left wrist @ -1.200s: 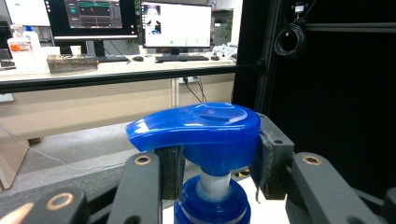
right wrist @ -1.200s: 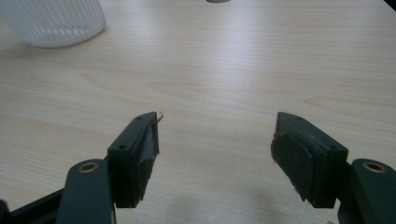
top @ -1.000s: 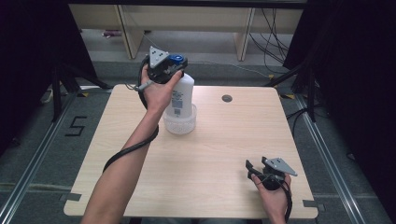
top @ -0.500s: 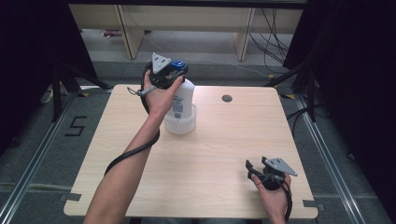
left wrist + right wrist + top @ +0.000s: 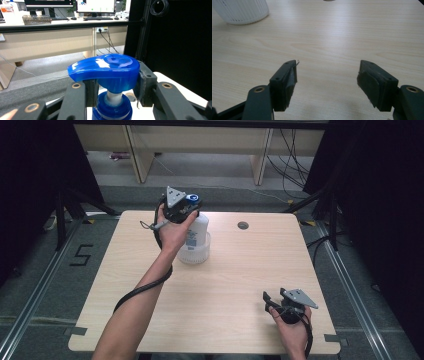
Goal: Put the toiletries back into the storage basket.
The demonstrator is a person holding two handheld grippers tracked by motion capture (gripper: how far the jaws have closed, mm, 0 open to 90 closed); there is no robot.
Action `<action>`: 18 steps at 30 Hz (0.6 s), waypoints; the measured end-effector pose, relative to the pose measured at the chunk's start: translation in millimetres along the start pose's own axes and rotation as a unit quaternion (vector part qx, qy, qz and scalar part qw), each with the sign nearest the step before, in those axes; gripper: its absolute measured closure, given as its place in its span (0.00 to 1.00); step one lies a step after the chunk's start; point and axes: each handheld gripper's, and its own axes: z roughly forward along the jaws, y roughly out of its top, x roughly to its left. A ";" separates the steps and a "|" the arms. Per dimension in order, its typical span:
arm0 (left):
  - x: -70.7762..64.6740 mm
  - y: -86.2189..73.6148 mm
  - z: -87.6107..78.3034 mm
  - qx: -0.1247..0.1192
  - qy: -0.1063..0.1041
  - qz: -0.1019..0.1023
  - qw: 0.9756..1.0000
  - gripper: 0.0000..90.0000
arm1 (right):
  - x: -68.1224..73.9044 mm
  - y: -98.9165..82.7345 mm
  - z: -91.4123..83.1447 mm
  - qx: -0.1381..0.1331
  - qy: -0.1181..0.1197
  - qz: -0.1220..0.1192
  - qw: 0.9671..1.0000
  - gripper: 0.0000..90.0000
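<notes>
1. While the right gripper [image 5: 274,301] keeps its place near the tabletop's [image 5: 240,270] front edge, fingers apart over bare wood, the left gripper [image 5: 186,206] has come down with the white pump bottle [image 5: 196,232] into the clear cup [image 5: 194,254].
2. The left gripper view shows its fingers [image 5: 143,83] clamped on the blue pump head [image 5: 106,68].
3. The bottle stands upright at the tabletop's back; in the left gripper view the spout points left.

High cam looks down over the whole bench [image 5: 210,320]. Left tool cam sits close behind the pump bottle [image 5: 110,68], facing desks. Right tool cam skims bench, sharing the white cup [image 5: 242,10].
</notes>
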 end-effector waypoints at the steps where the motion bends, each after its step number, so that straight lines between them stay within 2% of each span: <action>1: -0.3 -1.3 0.1 0.002 0.000 -0.001 1.000 0.66 | -0.2 -0.1 -0.1 0.002 -0.001 -0.003 1.000 0.36; 9: -1.7 -4.5 -1.4 -0.005 -0.001 0.003 1.000 0.66 | 0.6 0.0 -0.3 0.005 -0.003 -0.004 1.000 0.36; 10: -1.7 -5.5 -2.2 -0.008 0.002 0.005 1.000 0.66 | 2.7 -0.4 -0.4 0.005 0.000 0.007 1.000 0.36; 18: 6.0 -10.4 -10.1 -0.012 0.010 0.007 1.000 0.65 | 3.7 -0.5 0.0 0.005 -0.004 0.003 1.000 0.36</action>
